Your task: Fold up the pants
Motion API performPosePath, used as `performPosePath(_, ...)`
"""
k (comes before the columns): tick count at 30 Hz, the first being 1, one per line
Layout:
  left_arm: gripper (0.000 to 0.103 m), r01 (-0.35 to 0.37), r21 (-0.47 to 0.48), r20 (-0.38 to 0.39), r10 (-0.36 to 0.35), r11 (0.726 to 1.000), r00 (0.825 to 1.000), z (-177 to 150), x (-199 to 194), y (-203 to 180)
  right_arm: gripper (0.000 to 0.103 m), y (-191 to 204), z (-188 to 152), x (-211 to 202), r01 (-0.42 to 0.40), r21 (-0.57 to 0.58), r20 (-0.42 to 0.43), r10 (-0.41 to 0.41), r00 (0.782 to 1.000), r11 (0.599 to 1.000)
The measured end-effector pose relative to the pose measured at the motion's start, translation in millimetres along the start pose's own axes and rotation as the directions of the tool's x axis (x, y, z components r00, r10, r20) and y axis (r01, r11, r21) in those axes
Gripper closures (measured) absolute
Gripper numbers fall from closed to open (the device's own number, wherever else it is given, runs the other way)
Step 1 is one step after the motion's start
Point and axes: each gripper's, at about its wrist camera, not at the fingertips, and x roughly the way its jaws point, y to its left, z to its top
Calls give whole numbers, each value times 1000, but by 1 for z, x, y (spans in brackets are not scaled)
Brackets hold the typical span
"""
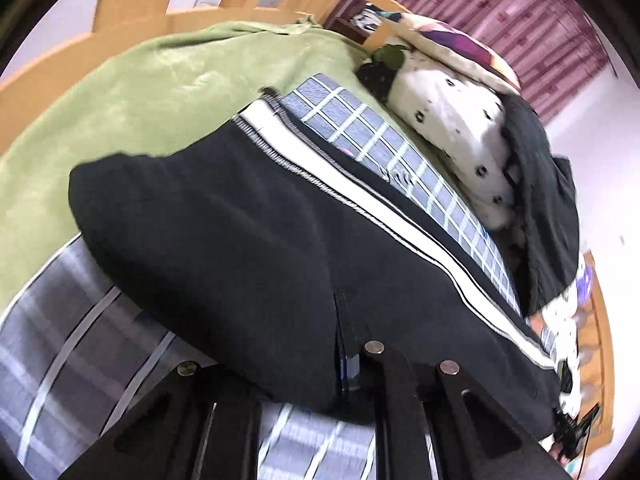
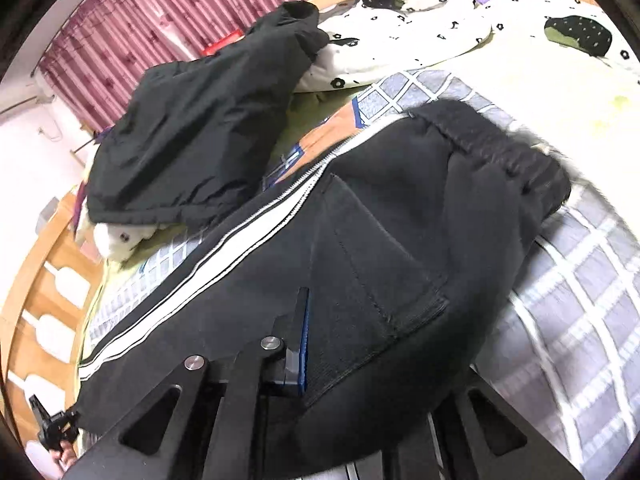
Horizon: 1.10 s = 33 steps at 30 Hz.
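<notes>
Pants (image 1: 224, 240) — black, white side stripe, elastic waistband — draped over both tongs.

Left gripper (image 1: 344, 344) clamped; right gripper (image 2: 308, 340) likewise (jaws closed)

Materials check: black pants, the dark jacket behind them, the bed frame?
Pants: thick matte knit, probably cotton-blend jersey; soft folds, ribbed elastic waistband, woven white side stripe.
Jacket: thin synthetic shell, likely nylon or polyester; slight sheen and fine crinkles.
Bed frame: light wood with a smooth, probably varnished finish; grain too blurred to confirm.
</notes>
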Motion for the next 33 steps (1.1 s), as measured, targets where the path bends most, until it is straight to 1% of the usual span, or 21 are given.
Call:
performPosePath(3, 90, -22, 68, 0, 22, 997, 1000, -21, -26, 2, 95, -5, -19, -39, 18, -62, 4, -18, 1000, 998)
performPosePath(8, 90, 23, 145, -29, -19, 989, 999, -62, -67, 15, 95, -34, -52, -103, 3, -67, 13, -2, 1000, 998)
performPosePath(10, 90, 0, 167, -43, 8, 986, 999, -76, -69, 20, 95, -45, -65, -117, 6, -76, 12, -5, 1000, 997)
performPosePath(12, 88, -38, 190, -47, 48, 981, 998, -90, -61, 25, 95, -55, -84, -120, 33, -116, -27, -36, 999, 993)
performPosePath(14, 82, -82, 191, -51, 93, 978, 994, -99, -54, 33, 91, -65, -99, -110, 54, -119, -72, -63, 995, 991)
performPosePath(15, 80, -98, 181, -50, 108, 979, 993, -102, -51, 36, 82, -70, -104, -108, 70, -116, -92, -81, 993, 991)
performPosePath(16, 76, -104, 173, -45, 114, 979, 992, -105, -52, 39, 77, -76, -110, -106, 88, -111, -103, -100, 990, 990)
performPosePath(17, 62, -114, 167, -42, 123, 979, 992, -106, -53, 41, 68, -81, -113, -109, 94, -106, -92, -104, 990, 990)
performPosePath(18, 54, -118, 166, -38, 126, 979, 991, -108, -54, 40, 58, -86, -114, -115, 94, -101, -62, -101, 993, 990)
performPosePath(19, 38, -110, 167, -29, 117, 980, 993, -110, -57, 41, 46, -89, -113, -119, 94, -97, -39, -98, 994, 991)
performPosePath(20, 32, -106, 166, -17, 111, 980, 994, -114, -61, 42, 42, -92, -111, -123, 100, -91, -12, -102, 995, 991)
performPosePath(21, 32, -110, 163, -2, 112, 980, 994, -116, -64, 43, 38, -96, -107, -124, 105, -79, 11, -104, 994, 991)
performPosePath(23, 31, -121, 161, 12, 120, 980, 993, -121, -64, 42, 36, -105, -96, -120, 94, -42, 29, -93, 995, 995)
performPosePath(25, 30, -127, 147, 31, 124, 981, 992, -126, -65, 42, 29, -116, -84, -110, 69, 22, 40, -70, 997, 997)
performPosePath(27, 29, -139, 128, 46, 134, 982, 990, -129, -65, 41, 26, -127, -71, -92, 56, 110, 44, -61, 997, 992)
performPosePath(28, 29, -144, 124, 50, 139, 982, 989, -129, -65, 40, 26, -131, -65, -84, 55, 147, 41, -61, 997, 988)
performPosePath(29, 29, -150, 119, 53, 145, 981, 988, -129, -65, 39, 29, -135, -58, -76, 61, 181, 46, -70, 996, 982)
performPosePath(30, 29, -154, 116, 55, 149, 981, 987, -130, -66, 39, 50, -136, -51, -73, 79, 203, 58, -92, 994, 976)
performPosePath(31, 29, -156, 114, 56, 151, 981, 987, -130, -65, 37, 71, -136, -44, -73, 114, 204, 78, -132, 988, 972)
performPosePath(32, 29, -159, 113, 56, 154, 981, 987, -129, -66, 36, 74, -135, -34, -76, 97, 174, 104, -117, 988, 980)
performPosePath(33, 29, -162, 112, 58, 156, 980, 986, -129, -68, 36, 77, -133, -26, -85, 63, 142, 138, -83, 987, 988)
